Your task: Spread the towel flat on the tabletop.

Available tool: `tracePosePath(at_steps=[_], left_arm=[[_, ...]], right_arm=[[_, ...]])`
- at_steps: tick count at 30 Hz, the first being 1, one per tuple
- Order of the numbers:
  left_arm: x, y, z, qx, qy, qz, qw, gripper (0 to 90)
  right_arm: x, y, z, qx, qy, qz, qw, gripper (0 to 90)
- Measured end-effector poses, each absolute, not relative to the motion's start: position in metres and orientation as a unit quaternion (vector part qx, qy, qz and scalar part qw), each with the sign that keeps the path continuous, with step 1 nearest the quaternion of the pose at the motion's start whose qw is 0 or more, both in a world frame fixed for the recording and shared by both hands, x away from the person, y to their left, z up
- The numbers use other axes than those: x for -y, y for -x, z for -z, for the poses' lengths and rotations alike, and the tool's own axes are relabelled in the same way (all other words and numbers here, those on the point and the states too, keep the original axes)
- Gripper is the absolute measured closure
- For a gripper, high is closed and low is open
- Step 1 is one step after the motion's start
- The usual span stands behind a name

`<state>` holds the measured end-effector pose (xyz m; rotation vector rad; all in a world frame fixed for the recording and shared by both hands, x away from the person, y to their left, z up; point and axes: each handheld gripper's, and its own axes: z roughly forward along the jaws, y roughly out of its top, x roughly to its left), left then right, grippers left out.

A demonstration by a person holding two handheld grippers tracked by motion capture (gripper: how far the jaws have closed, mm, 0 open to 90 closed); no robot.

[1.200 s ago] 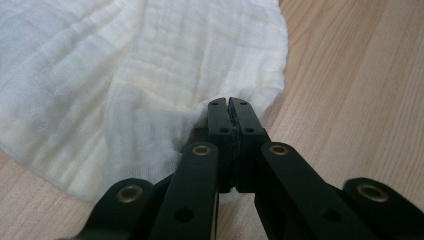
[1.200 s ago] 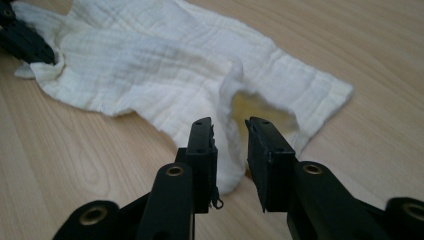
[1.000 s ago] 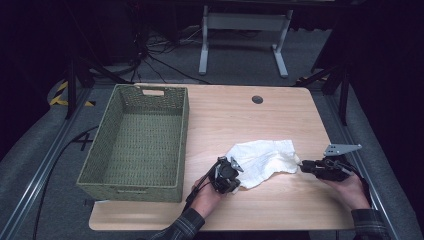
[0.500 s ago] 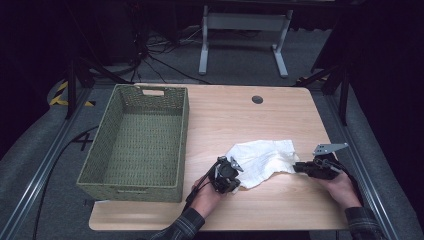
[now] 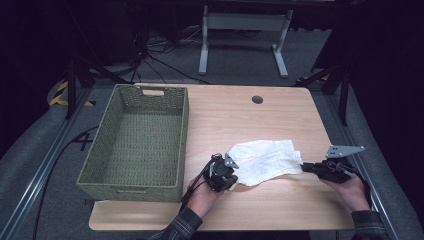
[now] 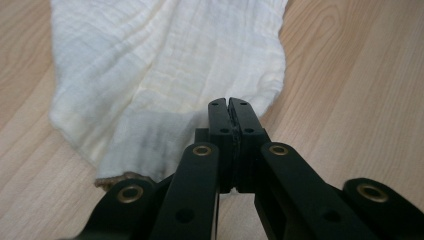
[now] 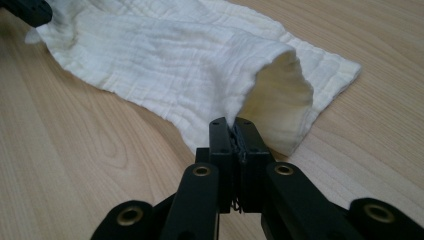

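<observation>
The white cloth [image 5: 265,162] is being held at both ends now, lying on the table [image 5: 240,115] toward its near right part, at about three o'clock of the woven basket [image 5: 135,145] and apart from it. Its left end is being clamped by the left gripper [image 5: 231,172], whose jaws are pressed tight together on the fabric in the left gripper view, the cloth [image 6: 165,65] fanning out toward twelve o'clock beyond the tips. At the other end the change is being seen: the right gripper [image 5: 305,167], standing a little clear of the cloth a second ago, is now being brought in against its edge at three o'clock, and its jaws have just been closing. In the right gripper view they are being held pinched on a raised fold of the cloth [image 7: 200,55], the fabric arching up at one o'clock of the tips, and the right gripper [image 7: 235,127] is shown clenched on that hem. The left gripper [image 6: 231,107] is being kept where it was. With both ends gripped, the cloth is judged ready to be lifted or spread; the basket, empty at nine o'clock, is the likely destination, though that is only being guessed.
</observation>
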<state>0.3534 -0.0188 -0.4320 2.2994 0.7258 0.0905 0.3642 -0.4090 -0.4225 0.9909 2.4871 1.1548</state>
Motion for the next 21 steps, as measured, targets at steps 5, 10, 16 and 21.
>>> tracePosePath(at_steps=[5, 10, 16, 21], left_arm=[[0.014, -0.344, 0.425, -0.281, -0.886, -0.039, 0.366, 89.5], [0.012, -0.330, 0.423, -0.270, -0.887, -0.039, 0.371, 89.4], [0.007, -0.317, 0.427, -0.265, -0.889, -0.031, 0.372, 89.5], [0.007, -0.308, 0.434, -0.260, -0.895, -0.009, 0.363, 89.3]], right_arm=[[0.410, -0.351, 0.421, -0.851, -0.326, -0.397, 0.112, 88.1], [0.413, -0.335, 0.420, -0.855, -0.316, -0.396, 0.112, 88.1], [0.420, -0.311, 0.424, -0.852, -0.318, -0.402, 0.103, 88.1], [0.425, -0.294, 0.432, -0.856, -0.317, -0.398, 0.090, 88.1]])
